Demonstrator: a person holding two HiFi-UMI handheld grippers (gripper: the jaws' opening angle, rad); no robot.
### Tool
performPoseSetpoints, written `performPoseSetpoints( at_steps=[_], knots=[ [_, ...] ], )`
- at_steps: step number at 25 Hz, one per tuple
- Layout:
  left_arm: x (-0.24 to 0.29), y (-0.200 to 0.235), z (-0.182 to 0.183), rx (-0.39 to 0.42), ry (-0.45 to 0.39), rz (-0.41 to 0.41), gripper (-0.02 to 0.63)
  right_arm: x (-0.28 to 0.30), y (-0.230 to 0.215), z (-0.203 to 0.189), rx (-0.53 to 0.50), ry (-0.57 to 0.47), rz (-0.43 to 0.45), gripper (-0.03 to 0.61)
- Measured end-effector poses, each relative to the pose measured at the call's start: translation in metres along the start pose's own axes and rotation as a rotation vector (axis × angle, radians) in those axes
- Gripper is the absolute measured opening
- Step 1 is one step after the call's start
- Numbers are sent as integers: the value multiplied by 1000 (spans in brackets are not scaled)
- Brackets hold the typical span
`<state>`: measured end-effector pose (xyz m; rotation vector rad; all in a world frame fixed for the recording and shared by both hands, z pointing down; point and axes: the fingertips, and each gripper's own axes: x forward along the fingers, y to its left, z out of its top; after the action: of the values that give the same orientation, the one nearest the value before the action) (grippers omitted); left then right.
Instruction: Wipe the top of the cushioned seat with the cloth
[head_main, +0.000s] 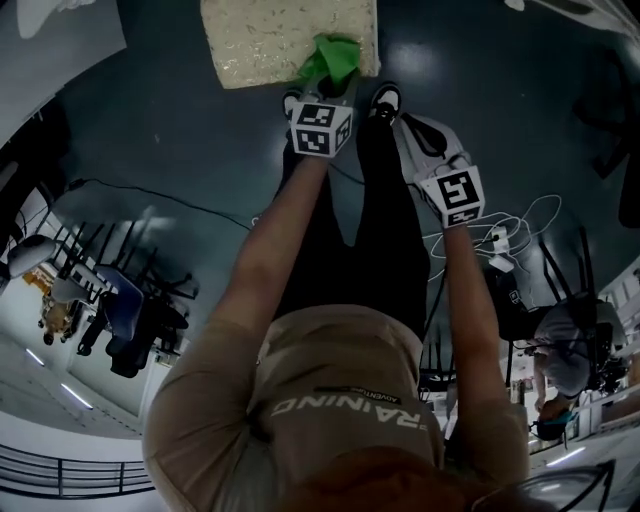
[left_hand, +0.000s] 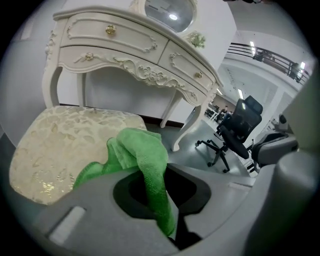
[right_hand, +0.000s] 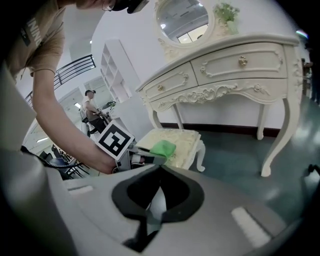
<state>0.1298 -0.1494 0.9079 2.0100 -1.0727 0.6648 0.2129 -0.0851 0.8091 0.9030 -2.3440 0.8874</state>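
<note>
Shoulders in a tan shirt (head_main: 330, 380) fill the bottom of the head view, both arms reaching down and forward. The left gripper (head_main: 326, 92) pinches the cloth (left_hand: 140, 150): a green fold runs down between its jaws while the bunched rest spills out in front. That bunch sits at the near right edge of the seat (left_hand: 55, 145), over the patterned cushion, probably so a sweep can begin at one side and cross the whole top. From these angles I can't be sure whether the cloth is pressing on the cushion or only hanging just above it. Most of the cushion lies bare to the left of the cloth, so I judge the wiping to be at or near its start.

The right gripper (right_hand: 156, 197) has its jaws pressed together on nothing and is held back and to the side, apart from the seat, likely to keep out of the left arm's way. Behind the seat stands a table (right_hand: 225, 70), near enough that a long forward stroke might meet its legs
</note>
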Motion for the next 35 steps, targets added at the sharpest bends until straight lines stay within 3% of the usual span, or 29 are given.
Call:
performPoseSetpoints(
  at_steps=[8,17,26,35],
  knots=[
    [30,-79,-1,14,19,-117,48,-38,-32,-31,31,-2,-18,2],
    [6,-129,20,71,-7,-197,48,-66,-32,-19,19,-33,-19,2],
    [-83,-132,43,141,7,-160,47,-77,3,14,6,-71,14,2],
    [-191,-129,79,151,-64,-82,48,-98,57,67,24,-120,-4,2]
  ],
)
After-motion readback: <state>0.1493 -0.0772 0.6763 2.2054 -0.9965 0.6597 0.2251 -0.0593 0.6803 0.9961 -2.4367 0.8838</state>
